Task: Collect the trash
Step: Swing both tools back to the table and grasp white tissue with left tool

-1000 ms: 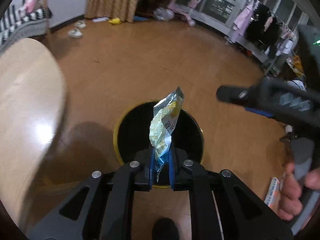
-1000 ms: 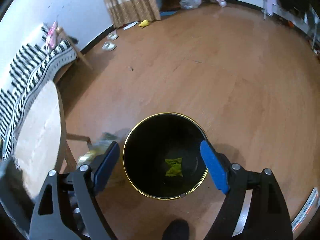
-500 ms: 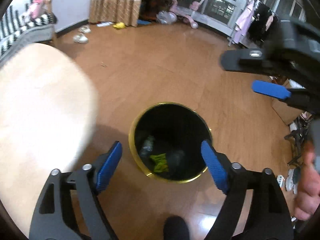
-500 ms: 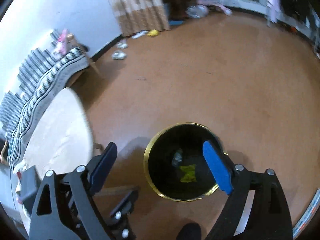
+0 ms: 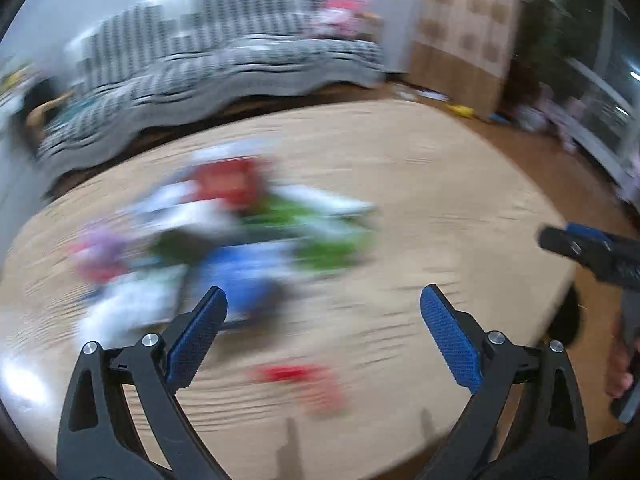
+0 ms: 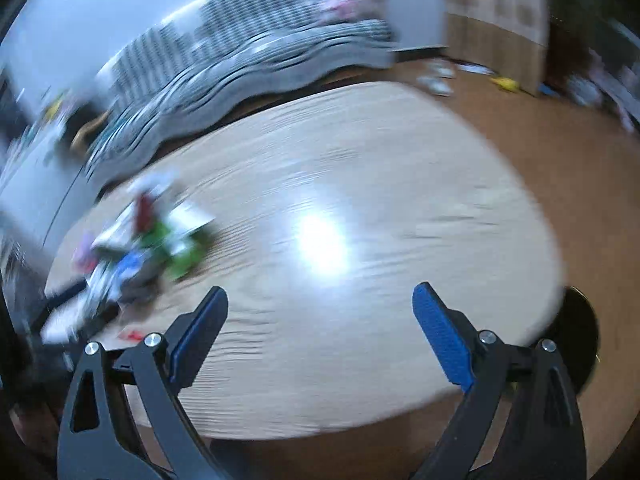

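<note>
Both views are motion-blurred. A pile of colourful wrappers [image 5: 240, 236] lies on the round wooden table [image 5: 440, 208], ahead and left of my open, empty left gripper [image 5: 322, 332]. A small red wrapper [image 5: 298, 376] lies apart, close below the left gripper. In the right wrist view the same pile [image 6: 144, 248] sits at the table's far left, well left of my open, empty right gripper [image 6: 320, 332]. The black bin [image 6: 580, 344] peeks out past the table's right edge. The right gripper also shows in the left wrist view [image 5: 592, 252] at the right.
A striped sofa [image 5: 224, 68] stands behind the table [image 6: 360, 200]. Wooden floor [image 6: 560, 140] spreads to the right, with shoes [image 6: 438, 80] and a curtain [image 5: 464, 20] at the far side.
The left gripper let the snack packet go into the bin and opened. Both grippers then swung away from the bin to face the table and its wrapper pile.
</note>
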Demonstrator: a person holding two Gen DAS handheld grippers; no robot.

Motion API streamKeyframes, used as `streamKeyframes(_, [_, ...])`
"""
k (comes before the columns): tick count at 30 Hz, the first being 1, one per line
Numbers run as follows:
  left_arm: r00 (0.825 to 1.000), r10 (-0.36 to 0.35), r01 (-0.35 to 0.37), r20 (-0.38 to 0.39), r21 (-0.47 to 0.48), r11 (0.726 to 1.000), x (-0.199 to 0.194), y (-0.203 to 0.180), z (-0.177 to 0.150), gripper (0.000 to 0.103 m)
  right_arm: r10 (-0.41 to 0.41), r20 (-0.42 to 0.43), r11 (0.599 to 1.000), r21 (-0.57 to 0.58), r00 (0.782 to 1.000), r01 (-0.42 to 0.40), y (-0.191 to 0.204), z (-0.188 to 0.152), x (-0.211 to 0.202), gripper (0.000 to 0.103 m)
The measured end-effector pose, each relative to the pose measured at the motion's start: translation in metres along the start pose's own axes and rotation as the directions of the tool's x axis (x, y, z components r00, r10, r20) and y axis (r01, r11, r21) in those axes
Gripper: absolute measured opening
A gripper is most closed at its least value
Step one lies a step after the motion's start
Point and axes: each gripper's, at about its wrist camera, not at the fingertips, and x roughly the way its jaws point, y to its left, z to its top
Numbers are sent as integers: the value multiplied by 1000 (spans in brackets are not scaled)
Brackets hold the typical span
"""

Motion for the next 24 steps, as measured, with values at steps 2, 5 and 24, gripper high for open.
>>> streamKeyframes(2, [998, 60, -60, -13, -64, 996, -7, 56, -11, 94, 36, -22, 997, -72, 999, -37, 48, -3, 16, 90])
streamKeyframes(5, [992, 122, -125, -35, -106, 986, -12, 111, -29, 94, 90, -36, 987, -130, 995, -94, 105, -5, 35, 90])
streamKeyframes(24, [990, 97, -120, -103, -242, 963, 47, 199, -55, 53, 191, -166, 948, -226, 967, -226, 213, -18, 110, 90])
